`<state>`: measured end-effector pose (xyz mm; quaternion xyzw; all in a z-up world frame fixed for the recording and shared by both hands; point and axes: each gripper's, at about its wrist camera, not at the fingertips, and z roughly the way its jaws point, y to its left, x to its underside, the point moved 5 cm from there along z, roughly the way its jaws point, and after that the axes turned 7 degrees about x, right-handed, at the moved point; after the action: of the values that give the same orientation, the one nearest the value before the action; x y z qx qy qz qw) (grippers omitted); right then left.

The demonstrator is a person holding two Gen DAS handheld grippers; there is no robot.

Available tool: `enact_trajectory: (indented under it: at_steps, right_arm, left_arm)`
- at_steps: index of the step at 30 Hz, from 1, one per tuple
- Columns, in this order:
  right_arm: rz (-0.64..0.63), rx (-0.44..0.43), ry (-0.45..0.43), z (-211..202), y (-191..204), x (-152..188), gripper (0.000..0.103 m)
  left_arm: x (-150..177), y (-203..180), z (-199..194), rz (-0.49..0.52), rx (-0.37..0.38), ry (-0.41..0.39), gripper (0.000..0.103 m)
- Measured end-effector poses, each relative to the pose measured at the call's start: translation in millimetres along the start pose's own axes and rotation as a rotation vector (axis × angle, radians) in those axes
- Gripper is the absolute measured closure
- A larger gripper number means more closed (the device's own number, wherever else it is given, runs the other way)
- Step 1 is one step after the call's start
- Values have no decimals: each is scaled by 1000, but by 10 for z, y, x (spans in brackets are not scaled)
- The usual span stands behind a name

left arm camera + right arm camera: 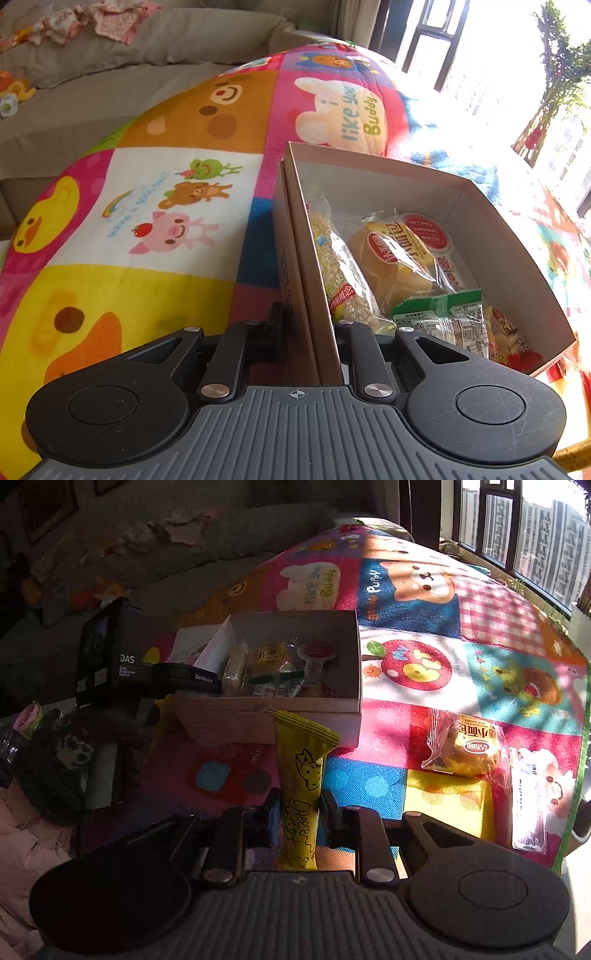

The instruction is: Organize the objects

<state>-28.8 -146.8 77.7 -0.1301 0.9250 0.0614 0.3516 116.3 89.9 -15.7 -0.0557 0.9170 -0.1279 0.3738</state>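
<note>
L wrist cam: close, angled down along open brown cardboard box wall. R wrist cam: further back, angled down; both share box, colourful cartoon-print mat.

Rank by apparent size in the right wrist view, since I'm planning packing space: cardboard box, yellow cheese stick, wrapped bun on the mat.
1. cardboard box
2. yellow cheese stick, though enlarged by nearness
3. wrapped bun

yellow cheese packet, brown cardboard box, bright patchwork cartoon-animal mat.
</note>
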Motion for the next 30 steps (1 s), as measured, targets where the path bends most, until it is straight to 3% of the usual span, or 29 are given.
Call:
enact_trajectory:
  at_steps: [8,14,17,21,23,25,30]
  right_arm:
    - [-66,1,-86,414,203,-873,89]
    - [-44,38,-21,988,203,-1082,90]
    - [-33,43,-4,1054,169,-1016,90]
    - [-82,21,-16,839,187,-827,88]
    - [-116,-9,-6,712,217,-689,78]
    - [-165,-43,15,620,270,-526,59]
    - [-300,-124,150,729,492,-14,55]
  left_arm:
    - [-5,30,6,-14,15,-5,84]
    - [-3,42,8,-14,20,-6,84]
    - [-3,49,9,-14,23,-7,84]
    - [-2,50,8,-16,25,-7,84]
    - [-2,48,8,-15,24,-7,84]
    - [-2,48,9,-12,22,-8,84]
    - [2,39,12,-5,14,-6,84]
